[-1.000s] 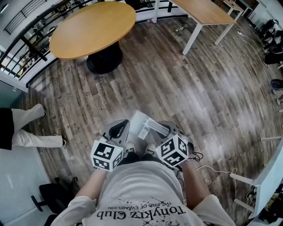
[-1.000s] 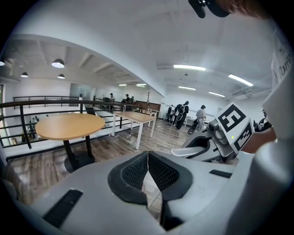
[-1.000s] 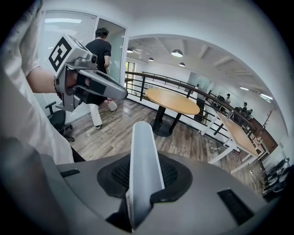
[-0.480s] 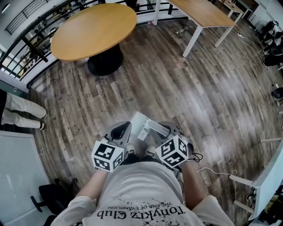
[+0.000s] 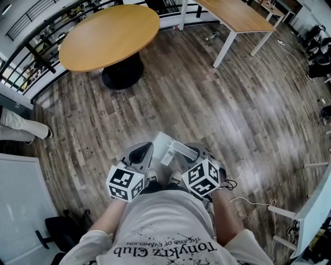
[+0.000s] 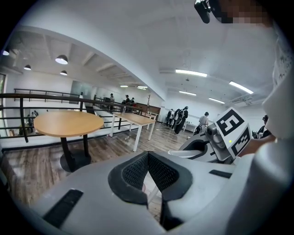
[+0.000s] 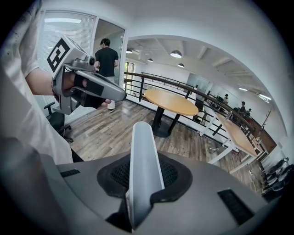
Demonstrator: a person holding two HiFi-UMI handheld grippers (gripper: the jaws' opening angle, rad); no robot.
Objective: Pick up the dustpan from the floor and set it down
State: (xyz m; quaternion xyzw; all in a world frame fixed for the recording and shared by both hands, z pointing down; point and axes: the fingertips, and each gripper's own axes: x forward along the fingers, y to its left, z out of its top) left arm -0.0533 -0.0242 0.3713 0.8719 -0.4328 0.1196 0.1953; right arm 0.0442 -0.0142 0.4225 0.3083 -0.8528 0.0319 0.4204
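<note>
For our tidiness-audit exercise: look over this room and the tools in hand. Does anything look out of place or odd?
Mostly no. One small object lies loose on the wood floor beside the long table's white leg, too small to identify. The dustpan is off the floor, its handle clamped in the right hand-held gripper.

The person stood with the bare left forearm (image 5: 109, 220) and right forearm (image 5: 228, 217) bent forward from the white printed T-shirt (image 5: 165, 233). The grey two-jaw left gripper (image 5: 138, 151) sat just ahead of the shirt's left side, pointing slightly downward, its black ribbed pads (image 6: 133, 172) closed tip to tip on nothing. The matching right gripper (image 5: 192, 150), just ahead of the shirt's right side, tipped more steeply down, its jaws clamped on the pale grey plastic dustpan handle (image 7: 143, 147).
</note>
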